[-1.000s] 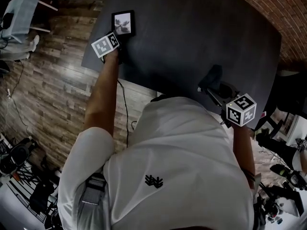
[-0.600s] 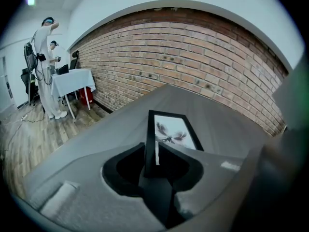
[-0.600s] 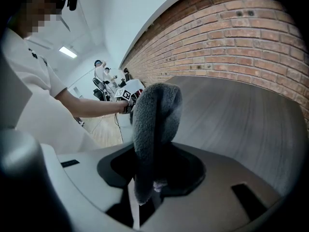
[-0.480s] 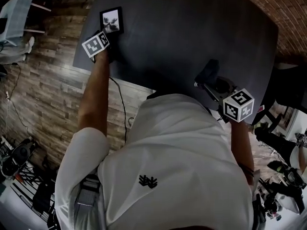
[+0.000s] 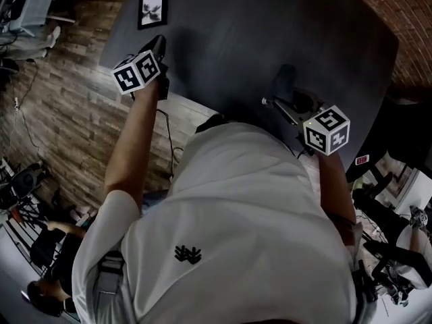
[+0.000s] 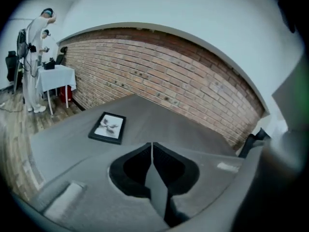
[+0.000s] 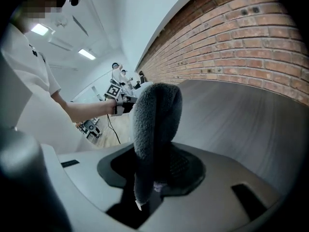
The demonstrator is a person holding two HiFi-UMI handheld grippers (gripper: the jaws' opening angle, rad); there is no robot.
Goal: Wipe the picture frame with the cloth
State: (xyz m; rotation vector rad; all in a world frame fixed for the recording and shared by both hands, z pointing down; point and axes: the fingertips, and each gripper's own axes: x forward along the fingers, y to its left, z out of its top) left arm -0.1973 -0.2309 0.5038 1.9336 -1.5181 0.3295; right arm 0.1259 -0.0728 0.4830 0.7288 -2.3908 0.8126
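Left gripper (image 5: 158, 44) has pulled back off the frame (image 5: 152, 9) since a second ago; the frame now lies flat and alone on the table (image 5: 270, 25), close to the table's left edge, clear gap between it and the jaws. Left gripper view shows what the head view can't: jaws pressed together with nothing in them (image 6: 152, 149), frame (image 6: 107, 127) ahead and slightly left, brick wall (image 6: 169, 81) behind the table. Right gripper (image 5: 287, 103) sits near the table's near edge, well apart from the frame, clamped on the cloth (image 5: 283, 83). Right gripper view confirms the jaws (image 7: 154, 158) pinch the grey cloth (image 7: 157, 115), which sticks up in a folded hump; it also catches the left gripper (image 7: 118, 103) across the tabletop, but no frame. Head view only: left gripper hangs over the table's near-left edge, wood floor (image 5: 61, 113) below. Wide bare tabletop between the two grippers and beyond the cloth.
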